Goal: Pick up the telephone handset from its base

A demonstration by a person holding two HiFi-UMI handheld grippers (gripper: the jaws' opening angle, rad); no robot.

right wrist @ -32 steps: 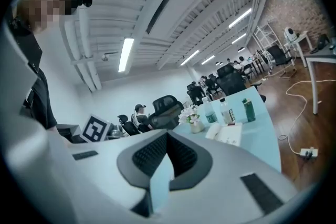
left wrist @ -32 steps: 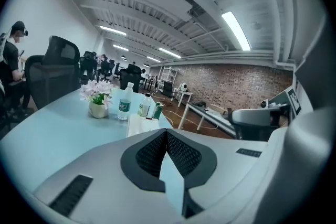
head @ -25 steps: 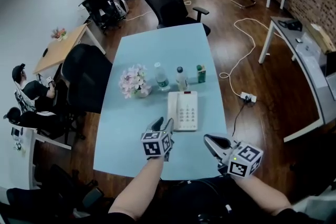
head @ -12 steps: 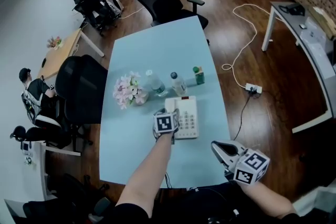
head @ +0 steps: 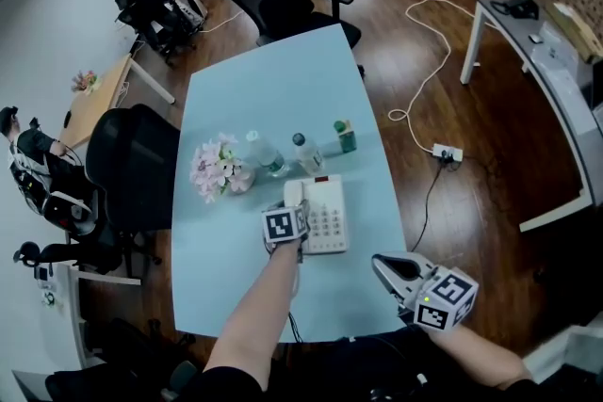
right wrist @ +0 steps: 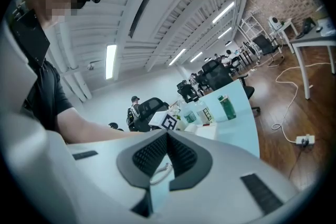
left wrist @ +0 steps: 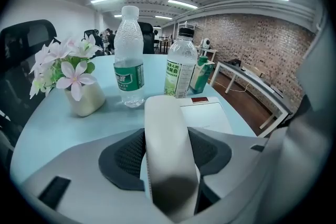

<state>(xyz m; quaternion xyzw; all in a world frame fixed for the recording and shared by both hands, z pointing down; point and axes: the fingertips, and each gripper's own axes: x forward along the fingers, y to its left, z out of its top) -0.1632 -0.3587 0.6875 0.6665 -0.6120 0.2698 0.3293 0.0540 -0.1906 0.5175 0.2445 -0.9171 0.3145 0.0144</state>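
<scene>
A white telephone base (head: 327, 214) lies on the light blue table (head: 273, 89), with the handset (head: 291, 194) resting on its left side. My left gripper (head: 293, 205) points down over the handset's near end. In the left gripper view the handset (left wrist: 163, 118) runs between the dark pads, which are closing; a thin gap shows on the left side. The base (left wrist: 210, 115) lies to its right. My right gripper (head: 380, 265) hovers near the table's front right corner, apart from the phone. Its pads (right wrist: 157, 149) meet at the tips, nothing held.
Behind the phone stand a vase of pink flowers (head: 215, 169), two water bottles (head: 266, 155) (head: 307, 152) and a green carton (head: 346, 136). Black office chairs (head: 132, 165) flank the table. A cable and power strip (head: 445, 152) lie on the wooden floor to the right.
My left gripper has moved forward and down from the table's near part onto the handset's near end. The right gripper has stayed low at the front right.
</scene>
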